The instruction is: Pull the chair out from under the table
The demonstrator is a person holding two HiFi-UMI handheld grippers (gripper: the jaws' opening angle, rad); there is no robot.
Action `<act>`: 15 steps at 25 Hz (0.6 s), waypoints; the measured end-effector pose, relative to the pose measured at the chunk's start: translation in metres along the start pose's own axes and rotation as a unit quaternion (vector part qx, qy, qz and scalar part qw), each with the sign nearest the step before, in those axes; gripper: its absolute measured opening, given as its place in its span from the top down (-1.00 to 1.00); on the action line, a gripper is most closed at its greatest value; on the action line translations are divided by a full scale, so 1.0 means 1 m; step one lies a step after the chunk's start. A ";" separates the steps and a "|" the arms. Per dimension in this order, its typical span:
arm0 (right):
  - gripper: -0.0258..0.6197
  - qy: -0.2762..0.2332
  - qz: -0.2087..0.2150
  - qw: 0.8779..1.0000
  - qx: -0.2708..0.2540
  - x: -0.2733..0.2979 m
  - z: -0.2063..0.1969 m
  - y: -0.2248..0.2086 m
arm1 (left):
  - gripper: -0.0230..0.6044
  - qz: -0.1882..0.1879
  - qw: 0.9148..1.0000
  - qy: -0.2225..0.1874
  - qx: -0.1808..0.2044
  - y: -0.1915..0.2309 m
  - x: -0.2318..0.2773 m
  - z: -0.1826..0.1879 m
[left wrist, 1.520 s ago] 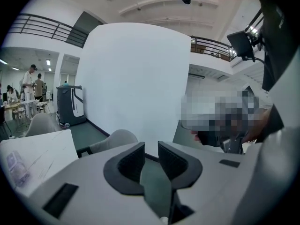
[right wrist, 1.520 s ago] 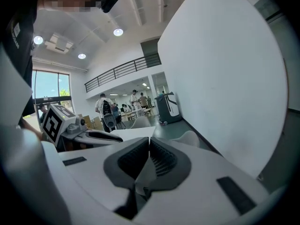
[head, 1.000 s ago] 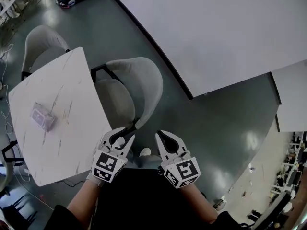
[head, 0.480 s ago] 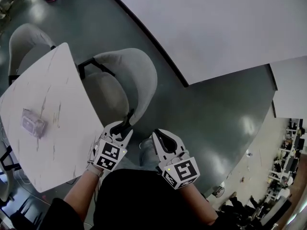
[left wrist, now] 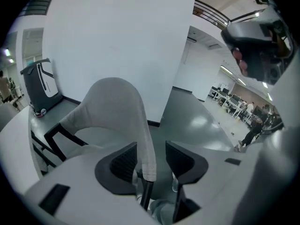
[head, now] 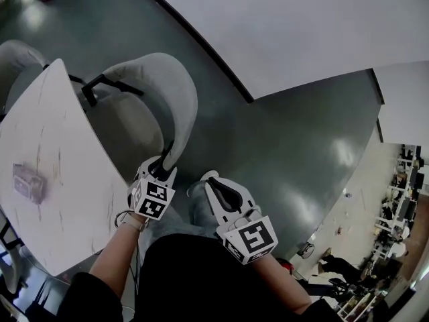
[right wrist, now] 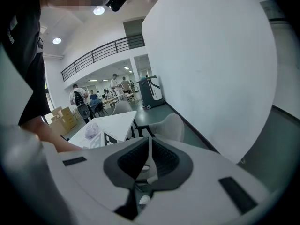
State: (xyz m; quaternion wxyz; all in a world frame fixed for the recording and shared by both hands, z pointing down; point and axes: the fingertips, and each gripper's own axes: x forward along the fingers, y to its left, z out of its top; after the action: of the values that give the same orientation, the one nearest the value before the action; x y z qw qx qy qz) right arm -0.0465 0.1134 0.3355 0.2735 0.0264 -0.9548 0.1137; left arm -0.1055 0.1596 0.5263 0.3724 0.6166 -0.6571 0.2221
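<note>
1. Dark polished floor [head: 288, 146], with a white wall panel [head: 288, 25] far right. The white table [head: 47, 126] is at left with a small pouch [head: 28, 182] on it.
2. The chair [head: 171, 89] sits against the table's right edge. Its seat is partly under the top and its backrest curves out to the right. It looks not yet pulled out.
3. The left gripper [head: 161, 170] is at the near end of the backrest. Its jaws have just been opening and stand spread, straddling the backrest edge [left wrist: 140, 125]. The fabric is close to the left pad with a clear gap to the right pad, so there is no clamp.
4. That edge runs roughly upright through the gap, across the closing direction. Closing should catch it square.
5. The right gripper [head: 213, 183] is just right of the left one and off the chair. Its jaws are pressed nearly together with nothing between them.
6. The left hand is the nearer one. My read: clamp the edge, then drag right and near, away from the table. The risk is the padded edge slipping out.
</note>
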 end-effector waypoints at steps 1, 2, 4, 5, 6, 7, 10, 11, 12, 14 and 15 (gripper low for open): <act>0.87 0.001 -0.001 1.000 0.000 -0.002 -0.001 -0.003 | 0.36 0.000 1.000 0.006 0.001 0.000 0.010 -0.002; 0.87 0.001 -0.002 1.000 0.001 -0.004 -0.002 -0.007 | 0.34 -0.001 1.000 0.013 0.003 -0.001 0.020 -0.004; 0.87 0.003 -0.004 1.000 0.007 -0.006 -0.006 -0.018 | 0.33 -0.004 1.000 0.025 0.006 -0.002 0.040 -0.008; 0.87 0.005 -0.006 1.000 0.010 -0.006 -0.008 -0.023 | 0.33 -0.003 0.999 0.031 0.010 -0.002 0.051 -0.011; 0.87 0.007 -0.008 1.000 0.012 -0.006 -0.011 -0.027 | 0.33 -0.001 0.999 0.038 0.014 -0.001 0.061 -0.014; 0.87 0.010 -0.009 1.000 0.013 -0.005 -0.016 -0.031 | 0.32 0.002 0.999 0.044 0.019 0.001 0.072 -0.018; 0.87 0.023 -0.014 1.000 0.014 -0.005 -0.029 -0.040 | 0.26 0.001 0.998 0.063 0.027 0.004 0.100 -0.031; 0.87 0.027 -0.016 0.999 0.014 -0.007 -0.033 -0.044 | 0.23 0.000 0.997 0.068 0.026 0.004 0.108 -0.035; 0.87 0.031 -0.019 0.999 0.016 -0.008 -0.037 -0.047 | 0.20 0.000 0.997 0.072 0.025 0.005 0.116 -0.038; 0.87 0.037 -0.027 0.999 0.023 -0.011 -0.046 -0.053 | 0.20 0.002 0.996 0.082 0.024 0.008 0.131 -0.045; 0.87 0.039 -0.030 0.998 0.028 -0.011 -0.050 -0.056 | 0.20 0.004 0.996 0.086 0.022 0.009 0.138 -0.048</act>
State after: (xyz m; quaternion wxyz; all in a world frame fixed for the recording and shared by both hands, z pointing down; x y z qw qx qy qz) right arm -0.0045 0.0701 0.3822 0.3132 0.0577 -0.9386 0.1328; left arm -0.0992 0.1079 0.6631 0.4128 0.6008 -0.6199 0.2902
